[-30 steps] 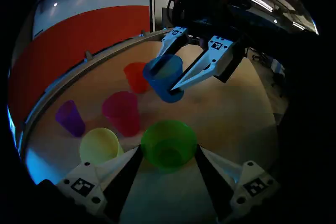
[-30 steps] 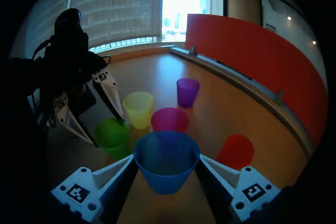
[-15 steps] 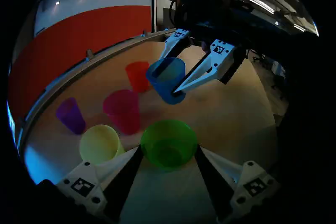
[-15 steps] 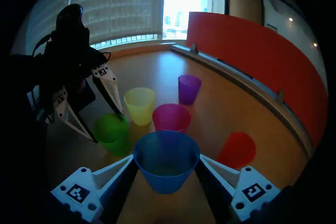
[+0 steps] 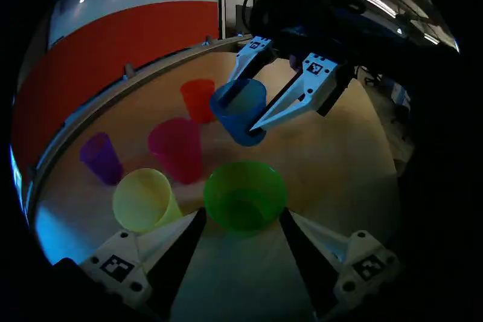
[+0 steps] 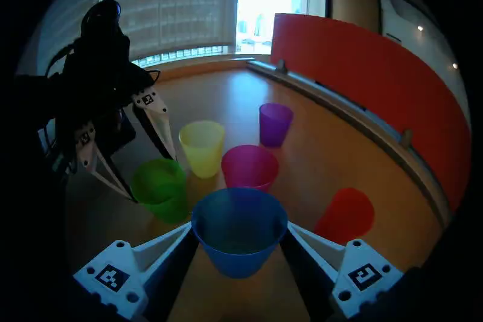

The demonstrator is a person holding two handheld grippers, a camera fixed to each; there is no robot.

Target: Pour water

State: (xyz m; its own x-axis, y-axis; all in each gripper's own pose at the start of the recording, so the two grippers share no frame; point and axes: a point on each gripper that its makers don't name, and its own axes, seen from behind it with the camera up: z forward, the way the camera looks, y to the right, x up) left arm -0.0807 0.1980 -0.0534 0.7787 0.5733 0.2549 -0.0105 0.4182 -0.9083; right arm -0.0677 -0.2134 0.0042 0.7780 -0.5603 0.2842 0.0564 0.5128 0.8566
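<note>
The left gripper (image 5: 241, 213) has its 2 fingers closed narrowly on the sides of a green cup (image 5: 244, 198), one finger on each side just below the rim. The right gripper (image 6: 239, 228) grips a blue cup (image 6: 239, 231) the same way, both fingers pressing its wall. In the left gripper view the blue cup sits beyond the green one, apart from it and tilted between the right gripper's white fingers. Whether either cup holds water cannot be told; both are translucent and the light is dim.

4 more plastic cups stand on the wooden table (image 5: 338, 159). A yellow cup (image 5: 142, 198) is just beside the green one, a magenta cup (image 5: 176, 147) is behind it, a purple cup (image 5: 99, 156) stands nearer the table's edge, and a red cup (image 5: 198, 97) is farthest. A red wall panel (image 5: 108, 44) runs along that edge. In the right gripper view a bright window (image 6: 265, 5) lies behind the table.
</note>
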